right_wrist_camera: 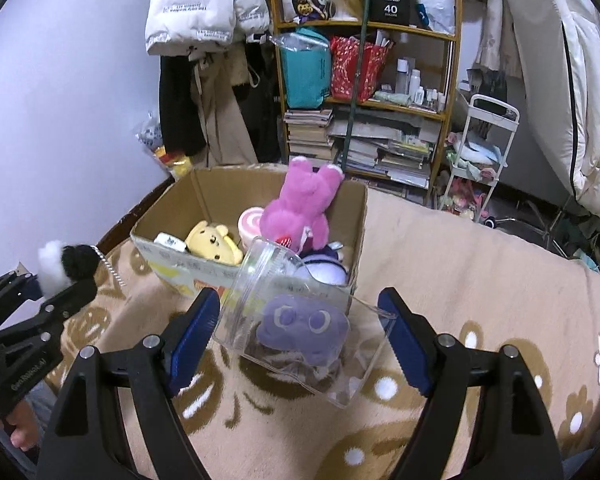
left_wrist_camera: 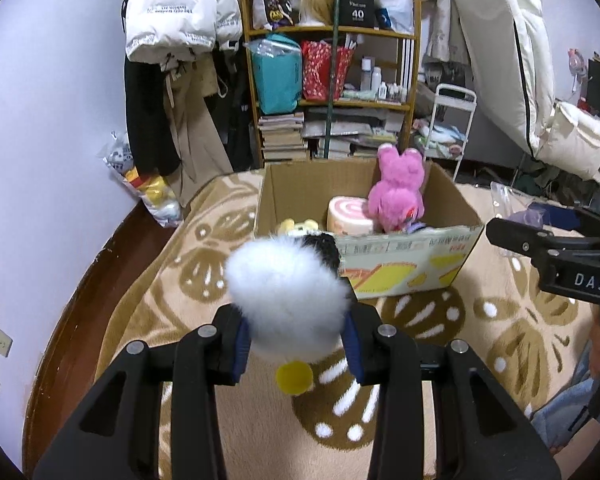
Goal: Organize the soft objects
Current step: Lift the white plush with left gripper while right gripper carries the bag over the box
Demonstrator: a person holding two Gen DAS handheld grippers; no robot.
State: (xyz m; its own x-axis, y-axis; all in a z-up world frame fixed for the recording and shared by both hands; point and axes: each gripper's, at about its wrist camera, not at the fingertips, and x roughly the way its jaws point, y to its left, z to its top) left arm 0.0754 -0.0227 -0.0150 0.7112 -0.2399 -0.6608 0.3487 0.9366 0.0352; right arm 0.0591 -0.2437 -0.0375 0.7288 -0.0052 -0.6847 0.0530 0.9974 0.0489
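Observation:
My left gripper [left_wrist_camera: 296, 344] is shut on a fluffy white plush [left_wrist_camera: 284, 284] with a black patch and a yellow foot, held above the carpet in front of the cardboard box [left_wrist_camera: 404, 264]. In the right wrist view the same plush [right_wrist_camera: 54, 264] shows at the far left. My right gripper [right_wrist_camera: 300, 332] is shut on a clear plastic container [right_wrist_camera: 364, 360], tilted, with a purple plush [right_wrist_camera: 304, 328] inside it. The open box [right_wrist_camera: 172, 208] holds a pink plush [right_wrist_camera: 300, 208], a pink roll-cake plush [right_wrist_camera: 249, 220], a yellow bear [right_wrist_camera: 214, 242] and a purple-white plush [right_wrist_camera: 326, 268].
A beige patterned carpet [right_wrist_camera: 480, 280] covers the floor. Behind the box stand a crowded wooden shelf [left_wrist_camera: 332, 80], hanging coats [left_wrist_camera: 172, 80] and a white cart [left_wrist_camera: 452, 120]. A bag of toys [left_wrist_camera: 152, 188] leans on the left wall. A folded mattress [left_wrist_camera: 512, 60] stands at the right.

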